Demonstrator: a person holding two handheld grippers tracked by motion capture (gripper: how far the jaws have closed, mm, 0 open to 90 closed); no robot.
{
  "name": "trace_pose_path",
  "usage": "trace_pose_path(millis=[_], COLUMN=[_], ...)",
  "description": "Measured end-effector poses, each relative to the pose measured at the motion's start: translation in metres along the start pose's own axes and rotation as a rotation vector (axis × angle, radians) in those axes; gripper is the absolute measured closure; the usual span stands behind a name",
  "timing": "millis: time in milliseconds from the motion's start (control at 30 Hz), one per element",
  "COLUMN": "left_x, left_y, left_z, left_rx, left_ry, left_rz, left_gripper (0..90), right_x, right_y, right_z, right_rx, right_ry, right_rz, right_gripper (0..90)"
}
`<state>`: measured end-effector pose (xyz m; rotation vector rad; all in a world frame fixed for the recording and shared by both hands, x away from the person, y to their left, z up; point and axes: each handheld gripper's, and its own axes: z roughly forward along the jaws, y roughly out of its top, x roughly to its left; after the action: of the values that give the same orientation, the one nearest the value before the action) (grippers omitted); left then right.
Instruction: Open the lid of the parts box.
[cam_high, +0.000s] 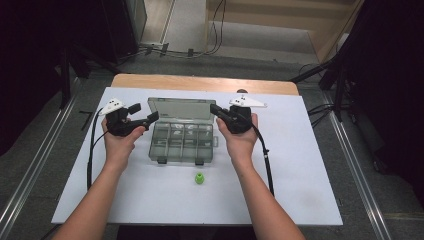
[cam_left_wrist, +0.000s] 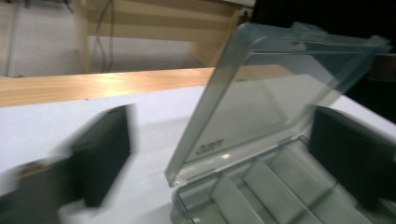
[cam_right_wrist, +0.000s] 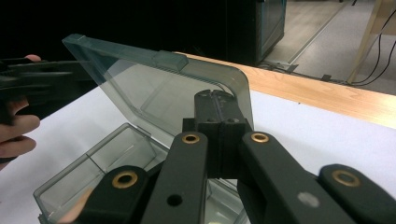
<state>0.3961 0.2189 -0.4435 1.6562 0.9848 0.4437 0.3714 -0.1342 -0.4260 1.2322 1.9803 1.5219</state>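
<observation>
Working at the clear compartment box (cam_high: 182, 135) lying in the middle of the white board (cam_high: 300, 165), with its lid (cam_high: 181, 109) standing open and leaning back toward the far side, probably giving free access to the empty-looking compartments. Holding the left gripper (cam_high: 144, 113) at the box's left end, jaws apart and straddling the lid's side edge without pressing on it, apparently leaving the lid to stand on its own hinge. Holding the right gripper (cam_high: 214, 109) at the box's right end, jaws together on nothing, tips just at the lid's near corner; touching or merely beside, hard to tell, though seemingly guarding against the lid falling shut. Leaving a small green piece (cam_high: 199, 178) on the board in front of the box, well apart from both grippers, likely waiting for a compartment.
</observation>
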Motion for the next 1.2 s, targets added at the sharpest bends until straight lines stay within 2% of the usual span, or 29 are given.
trace_pose_path(millis=[33, 67, 100, 133, 267, 467, 567, 633, 667, 700, 733, 867, 1000, 1067, 1133, 1167, 1200], left_x=[-0.001, -0.002, -0.003, -0.002, 0.001, 0.003, 0.001, 0.001, 0.002, 0.002, 0.002, 0.002, 0.003, 0.003, 0.004, 0.004, 0.004], left_y=[0.001, 0.001, 0.001, 0.001, 0.002, 0.003, 0.004, 0.004, 0.004, 0.004, 0.004, 0.004, 0.006, 0.007, 0.008, 0.009, 0.008], left_z=[0.001, 0.002, 0.002, 0.002, 0.001, 0.005, 0.006, 0.007, 0.007, 0.007, 0.008, 0.008, 0.009, 0.01, 0.012, 0.012, 0.012], left_rx=[-0.006, -0.017, -0.017, -0.021, -0.044, -0.041, -0.042, -0.042, -0.043, -0.044, -0.047, -0.047, -0.037, -0.034, -0.034, -0.034, -0.036], left_ry=[0.001, 0.01, 0.024, 0.014, 0.018, 0.018, 0.024, 0.031, 0.032, 0.031, 0.031, 0.036, 0.034, 0.041, 0.043, 0.044, 0.046], left_rz=[0.01, 0.03, 0.033, 0.033, 0.02, -0.006, -0.011, -0.011, -0.014, -0.019, -0.03, -0.035, -0.034, -0.035, -0.037, -0.039, -0.042], left_gripper=[31.9, 43.5, 50.1, 55.4, 66.0, 76.1, 78.5, 78.9, 79.1, 79.2, 79.2, 79.5, 79.9, 80.1, 80.1, 80.2, 80.2], right_x=[-0.001, -0.001, -0.001, -0.003, -0.003, 0.0, -0.002, -0.006, -0.008, -0.009, -0.011, -0.018, -0.019, -0.012, -0.007, -0.004, -0.003], right_y=[0.001, 0.001, 0.002, 0.002, 0.003, 0.005, 0.008, 0.009, 0.009, 0.01, 0.01, 0.007, -0.002, -0.005, -0.007, -0.008, -0.009], right_z=[0.001, 0.002, 0.003, 0.005, 0.005, -0.005, -0.016, -0.022, -0.025, -0.027, -0.026, -0.022, -0.008, -0.002, 0.005, 0.009, 0.01], right_rx=[-0.002, 0.006, 0.004, 0.009, 0.012, 0.005, -0.035, -0.068, -0.077, -0.09, -0.105, -0.077, -0.036, -0.03, -0.019, -0.015, -0.01], right_ry=[-0.005, -0.006, -0.013, -0.01, -0.009, 0.005, -0.017, -0.015, -0.02, -0.032, -0.093, -0.074, -0.058, -0.103, -0.128, -0.162, -0.174], right_rz=[-0.005, -0.008, -0.015, -0.012, -0.023, -0.109, -0.153, -0.14, -0.131, -0.127, -0.066, -0.031, -0.024, -0.052, -0.063, -0.074, -0.062], right_gripper=[88.0, 88.0, 88.1, 88.0, 88.0, 87.6, 78.8, 67.8, 58.3, 38.4, 0.0, 0.0, 0.4, 13.1, 35.2, 42.4, 46.3])
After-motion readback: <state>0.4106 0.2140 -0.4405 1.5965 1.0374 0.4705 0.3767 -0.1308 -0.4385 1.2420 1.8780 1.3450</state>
